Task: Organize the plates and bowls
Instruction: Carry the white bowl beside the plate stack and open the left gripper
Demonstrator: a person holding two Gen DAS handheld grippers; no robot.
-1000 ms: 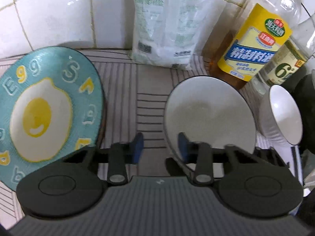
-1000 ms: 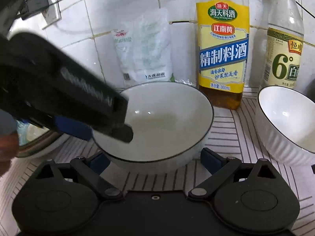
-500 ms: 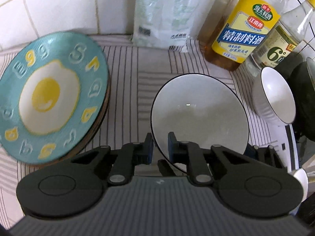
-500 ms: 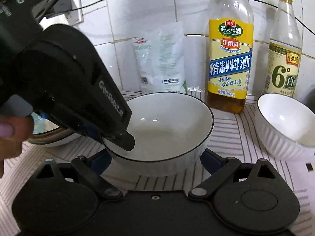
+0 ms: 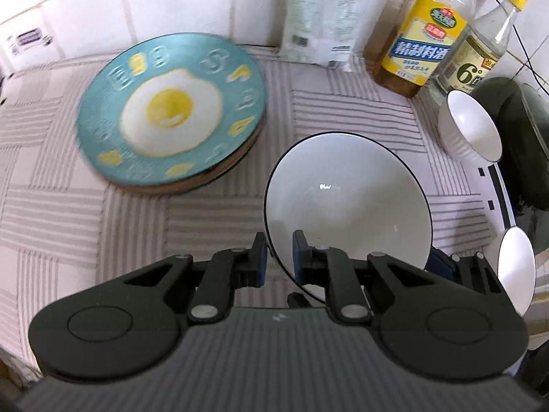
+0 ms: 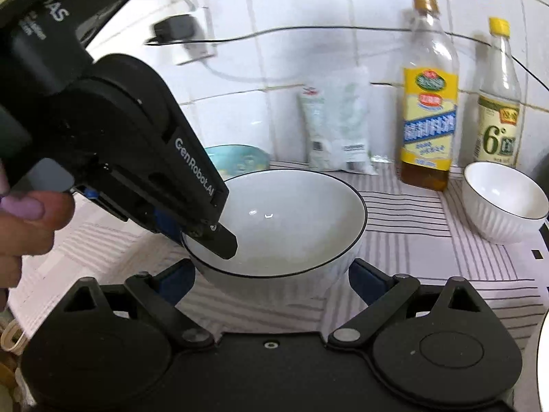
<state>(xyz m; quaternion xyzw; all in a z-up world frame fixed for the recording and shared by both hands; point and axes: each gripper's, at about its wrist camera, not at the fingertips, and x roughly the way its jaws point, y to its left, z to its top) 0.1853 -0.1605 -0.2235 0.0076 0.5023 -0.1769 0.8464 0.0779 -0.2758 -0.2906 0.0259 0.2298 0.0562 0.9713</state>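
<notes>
My left gripper (image 5: 278, 257) is shut on the near-left rim of a large white bowl with a black rim (image 5: 346, 202) and holds it lifted above the striped cloth. In the right wrist view the same bowl (image 6: 291, 219) hangs just ahead of my right gripper (image 6: 271, 274), which is open and empty, its fingers either side below the bowl. The left gripper (image 6: 206, 230) shows there clamped on the bowl's left rim. A teal fried-egg plate (image 5: 171, 110) tops a stack of plates at the left. A small white ribbed bowl (image 5: 470, 127) stands at the right, also seen in the right wrist view (image 6: 504, 202).
Against the tiled wall stand a white bag (image 5: 319, 13), a yellow-label bottle (image 5: 422, 37) and a clear "6°" bottle (image 5: 480, 55). A dark pot (image 5: 521, 140) sits at the far right. Another white dish (image 5: 514, 271) shows at the right edge. A plug and cable hang on the wall (image 6: 175, 31).
The left gripper closed on the large bowl's rim and has lifted it up and back. The right gripper stayed open below the bowl.
</notes>
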